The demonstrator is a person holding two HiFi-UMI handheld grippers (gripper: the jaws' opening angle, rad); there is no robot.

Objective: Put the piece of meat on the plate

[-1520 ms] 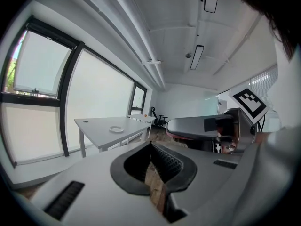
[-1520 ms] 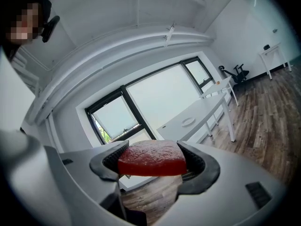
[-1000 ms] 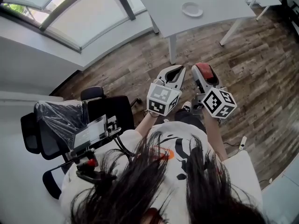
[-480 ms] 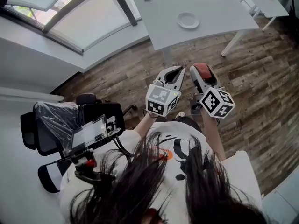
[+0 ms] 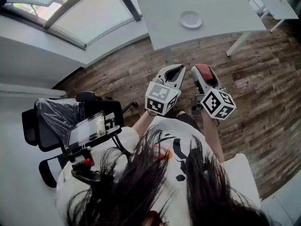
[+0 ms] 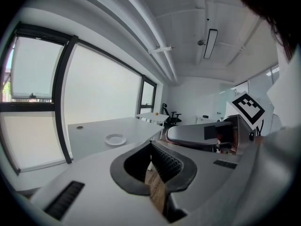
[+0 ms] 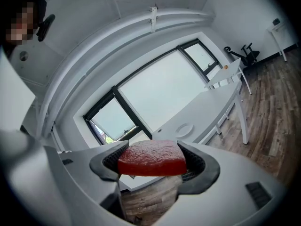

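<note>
Meat (image 7: 151, 158) is clamped between the jaws of the right gripper (image 7: 153, 163). It is a red slab lying flat, it spans the whole gap between the two pads, and it hangs in the air above the wooden floor (image 5: 263, 79). The left gripper (image 6: 151, 160) has its jaw tips together with nothing between them, and it sits just beside the right gripper in front of the person. The plate (image 5: 190, 19) is white and bare. It stands on the counter (image 5: 221, 6) ahead of the person, well apart from both grippers, with open floor between. By this evidence the grasp is made, but the meat is not on the plate. Carrying and release are left. The right gripper must be brought over the counter and lowered onto the plate, then the jaws parted so the slab settles inside the rim.
</note>
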